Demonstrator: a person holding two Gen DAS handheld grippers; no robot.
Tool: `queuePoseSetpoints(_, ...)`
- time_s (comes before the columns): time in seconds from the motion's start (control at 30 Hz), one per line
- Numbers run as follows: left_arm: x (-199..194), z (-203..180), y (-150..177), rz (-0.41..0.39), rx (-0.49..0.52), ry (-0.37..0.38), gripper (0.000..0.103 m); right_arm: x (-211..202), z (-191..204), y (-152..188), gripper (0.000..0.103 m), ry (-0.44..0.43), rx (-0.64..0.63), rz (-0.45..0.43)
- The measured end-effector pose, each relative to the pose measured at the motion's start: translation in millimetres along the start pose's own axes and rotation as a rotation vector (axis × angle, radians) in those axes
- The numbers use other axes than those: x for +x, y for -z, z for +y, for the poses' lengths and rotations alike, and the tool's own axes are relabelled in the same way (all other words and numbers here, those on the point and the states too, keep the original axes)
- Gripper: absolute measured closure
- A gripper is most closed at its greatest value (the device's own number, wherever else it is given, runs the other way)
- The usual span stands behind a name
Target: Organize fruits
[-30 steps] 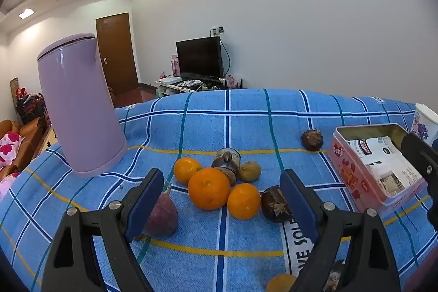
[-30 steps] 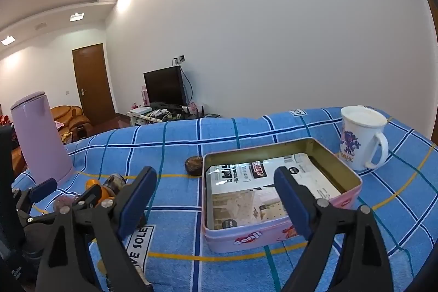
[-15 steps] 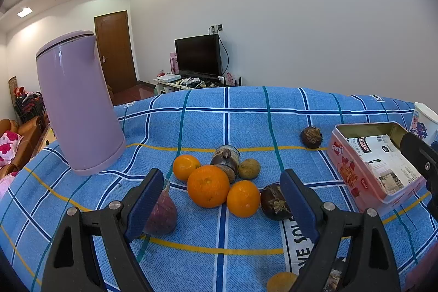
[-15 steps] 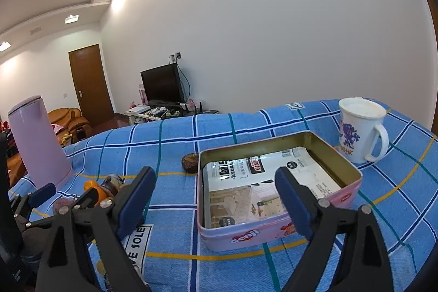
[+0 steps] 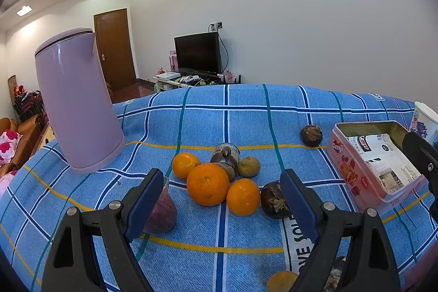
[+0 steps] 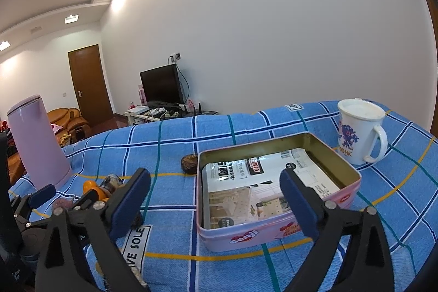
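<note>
I am holding my left gripper (image 5: 221, 205) spread wide and empty over the blue checked cloth on the counter (image 5: 246, 119), facing a cluster of round orange fruits (image 5: 208, 184). Its left pad is hiding part of a purplish-red fruit (image 5: 161, 211); its right pad is covering the edge of a dark brown wrinkled fruit (image 5: 273, 200). My right gripper (image 6: 215, 203) is also gaping, unloaded, before the pink rectangular tin (image 6: 273, 230). A yellow fruit (image 5: 282, 281) is getting cut off at the bottom edge.
</note>
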State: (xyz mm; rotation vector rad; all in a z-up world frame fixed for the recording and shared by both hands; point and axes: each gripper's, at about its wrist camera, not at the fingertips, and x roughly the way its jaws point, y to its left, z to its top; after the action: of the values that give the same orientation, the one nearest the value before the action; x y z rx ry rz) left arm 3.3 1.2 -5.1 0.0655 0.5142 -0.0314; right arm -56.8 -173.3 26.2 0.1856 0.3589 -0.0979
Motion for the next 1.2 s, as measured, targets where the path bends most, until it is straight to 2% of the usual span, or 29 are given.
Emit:
queuePoseSetpoints(0.07, 0.2, -0.6, 0.1, 0.000, 0.000, 0.000, 0.015, -0.4, 0.1, 0.1, 0.000, 0.004, 0.000, -0.003)
queuePoseSetpoints(0.27, 0.3, -0.3, 0.2, 0.001, -0.001, 0.001, 0.015, -2.7, -0.8, -1.8, 0.000, 0.047, -0.015, -0.032)
queuePoseSetpoints(1.2, 2.2, 0.1, 0.2, 0.009, -0.008, -0.002, 0.015, -2.0, -1.3, -0.6, 0.000, 0.027, -0.008, -0.022)
